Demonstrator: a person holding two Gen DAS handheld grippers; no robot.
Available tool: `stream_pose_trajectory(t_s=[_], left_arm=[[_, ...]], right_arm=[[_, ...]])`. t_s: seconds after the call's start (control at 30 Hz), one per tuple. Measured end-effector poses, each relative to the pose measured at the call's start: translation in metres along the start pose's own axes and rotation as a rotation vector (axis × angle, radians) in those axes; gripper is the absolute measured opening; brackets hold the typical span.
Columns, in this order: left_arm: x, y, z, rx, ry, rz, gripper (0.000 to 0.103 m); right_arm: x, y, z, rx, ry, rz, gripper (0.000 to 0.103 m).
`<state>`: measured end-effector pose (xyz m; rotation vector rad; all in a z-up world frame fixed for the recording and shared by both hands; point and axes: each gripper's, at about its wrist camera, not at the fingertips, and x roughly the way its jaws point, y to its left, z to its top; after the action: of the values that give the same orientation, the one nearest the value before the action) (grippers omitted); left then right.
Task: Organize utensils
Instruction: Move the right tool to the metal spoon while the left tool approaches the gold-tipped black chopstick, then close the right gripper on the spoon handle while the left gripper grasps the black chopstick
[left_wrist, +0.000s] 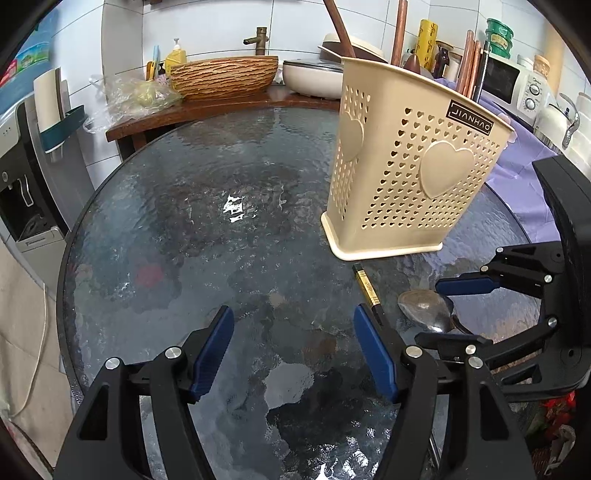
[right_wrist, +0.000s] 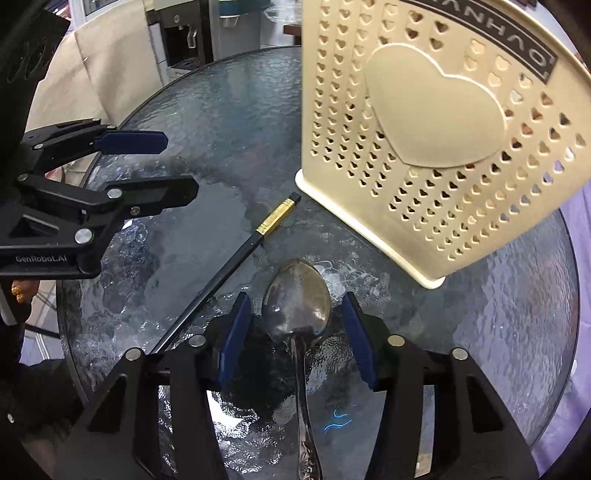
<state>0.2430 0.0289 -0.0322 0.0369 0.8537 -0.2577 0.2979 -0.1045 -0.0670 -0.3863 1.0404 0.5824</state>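
Observation:
A metal spoon (right_wrist: 296, 284) lies on the round glass table (left_wrist: 207, 236), bowl pointing toward a beige heart-perforated utensil holder (right_wrist: 424, 129) that stands upright. My right gripper (right_wrist: 295, 301) straddles the spoon's bowl, jaws open, with gaps between the blue pads and the bowl on both sides. A black chopstick with a gold band (right_wrist: 236, 254) lies just left of the spoon. In the left wrist view my left gripper (left_wrist: 293, 314) hovers open over bare glass, holding nothing. The chopstick (left_wrist: 365, 284) runs beside its right finger, with the spoon (left_wrist: 424, 306) and the right gripper (left_wrist: 430, 312) further right.
Behind the table a wooden counter carries a woven bowl (left_wrist: 225, 75), a pot (left_wrist: 314, 75) and bottles. A microwave (left_wrist: 517, 83) sits at the back right, a water dispenser (left_wrist: 22, 192) at the left. Purple cloth (left_wrist: 517, 173) lies past the holder (left_wrist: 406, 166).

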Motion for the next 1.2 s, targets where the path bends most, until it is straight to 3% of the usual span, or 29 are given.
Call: stream_pose_trajectory(t_s=[0.27, 0.7, 0.87, 1.1, 1.2], left_arm=[[0.001, -0.007, -0.002, 0.027, 0.013, -0.004, 0.069], [0.001, -0.020, -0.002, 0.054, 0.021, -0.012, 0.072], [0.004, -0.028, -0.002, 0.072, 0.034, -0.033, 0.070], [0.014, -0.050, 0.002, 0.100, 0.062, -0.098, 0.059], [0.027, -0.061, 0.004, 0.122, 0.095, -0.093, 0.044]], right_arm=[[0.007, -0.002, 0.014, -0.012, 0.011, 0.022, 0.038], [0.000, -0.012, -0.003, 0.023, -0.009, 0.037, 0.037], [-0.011, -0.024, -0.015, 0.105, -0.051, 0.015, 0.037], [-0.037, -0.048, -0.029, 0.230, -0.138, 0.014, 0.037], [-0.046, -0.054, -0.036, 0.268, -0.160, 0.007, 0.037]])
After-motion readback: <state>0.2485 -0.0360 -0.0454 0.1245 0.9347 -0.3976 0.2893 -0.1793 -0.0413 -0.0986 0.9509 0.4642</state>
